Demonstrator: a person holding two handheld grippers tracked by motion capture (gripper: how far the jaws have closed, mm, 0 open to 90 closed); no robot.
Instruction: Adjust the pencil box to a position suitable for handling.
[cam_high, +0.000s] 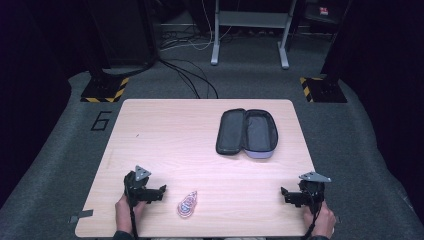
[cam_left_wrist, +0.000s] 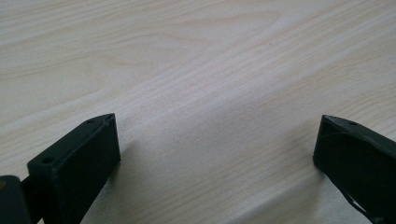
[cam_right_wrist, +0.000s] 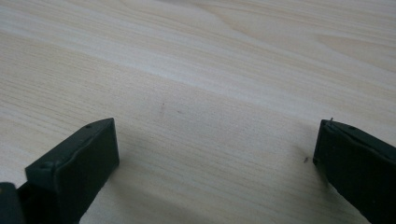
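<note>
Both tools rest wide open and empty near the tabletop's front corners, left tool (cam_high: 161, 192) just beside the small coiled cable (cam_high: 187, 204) at the front edge, so its pickup likely comes next, for the open case (cam_high: 247, 132) near the back right

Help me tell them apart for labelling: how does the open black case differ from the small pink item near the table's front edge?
The black case is much larger than the pink item. The case is dark with a grey lining and lies unzipped, flat open; the pink item is pale, translucent-looking and teardrop-shaped. The case sits toward the far right, the pink item at the near edge beside the left gripper. Both rest on the table, untouched.
</note>
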